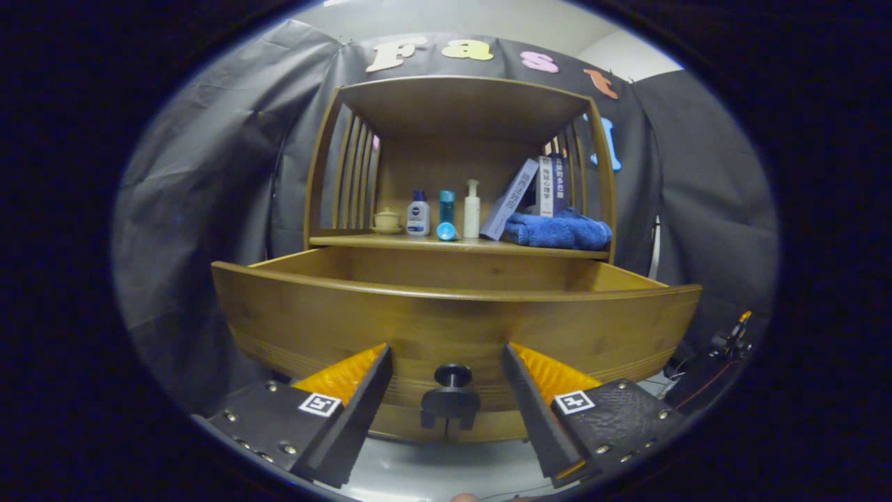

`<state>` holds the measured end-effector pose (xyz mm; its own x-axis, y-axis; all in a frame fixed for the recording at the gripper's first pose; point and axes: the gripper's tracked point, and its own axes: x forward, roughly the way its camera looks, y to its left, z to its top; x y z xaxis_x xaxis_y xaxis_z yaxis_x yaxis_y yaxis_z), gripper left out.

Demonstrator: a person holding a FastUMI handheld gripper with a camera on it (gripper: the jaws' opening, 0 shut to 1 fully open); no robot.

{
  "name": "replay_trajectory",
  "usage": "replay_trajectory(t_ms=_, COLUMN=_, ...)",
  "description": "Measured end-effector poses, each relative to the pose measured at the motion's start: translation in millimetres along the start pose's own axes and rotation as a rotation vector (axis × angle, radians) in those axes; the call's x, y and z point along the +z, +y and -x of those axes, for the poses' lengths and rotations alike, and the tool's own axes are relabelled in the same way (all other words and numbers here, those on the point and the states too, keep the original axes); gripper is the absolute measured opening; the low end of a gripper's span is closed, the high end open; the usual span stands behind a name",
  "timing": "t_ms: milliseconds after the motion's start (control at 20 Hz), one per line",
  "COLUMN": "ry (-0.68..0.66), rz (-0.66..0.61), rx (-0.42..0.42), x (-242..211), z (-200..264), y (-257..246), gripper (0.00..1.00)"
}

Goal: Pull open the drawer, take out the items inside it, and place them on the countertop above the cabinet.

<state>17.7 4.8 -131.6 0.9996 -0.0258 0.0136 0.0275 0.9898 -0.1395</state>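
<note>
A wooden cabinet stands ahead with its drawer (453, 321) pulled out toward me. The drawer's front panel hides whatever lies inside. A dark round knob (452, 376) sticks out of the drawer front, low in the middle. My gripper (446, 359) is open, its two fingers spread either side of the knob without touching it. The countertop (390, 241) above the drawer is a wooden shelf board carrying toiletries and books.
On the countertop stand a small lidded pot (387, 220), a white and blue bottle (418, 214), a teal tube (447, 216), a white pump bottle (472, 209), leaning books (536, 192) and a folded blue towel (557, 230). A clamp stand (728, 345) sits at the right.
</note>
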Motion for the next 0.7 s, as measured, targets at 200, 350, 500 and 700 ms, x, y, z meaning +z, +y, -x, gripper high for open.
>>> replay_trajectory(t_ms=200, ry=-0.037, rz=-0.056, rx=0.014, x=-1.4, z=-14.4, y=1.6, gripper=0.99)
replay_trajectory(t_ms=350, ry=-0.068, rz=-0.059, rx=0.016, x=1.4, z=-29.0, y=1.0, gripper=0.99)
replay_trajectory(t_ms=500, ry=-0.115, rz=-0.06, rx=0.015, x=7.7, z=-46.0, y=0.9, gripper=0.99)
replay_trajectory(t_ms=700, ry=-0.171, rz=-0.104, rx=0.012, x=13.8, z=-63.5, y=4.3, gripper=0.99)
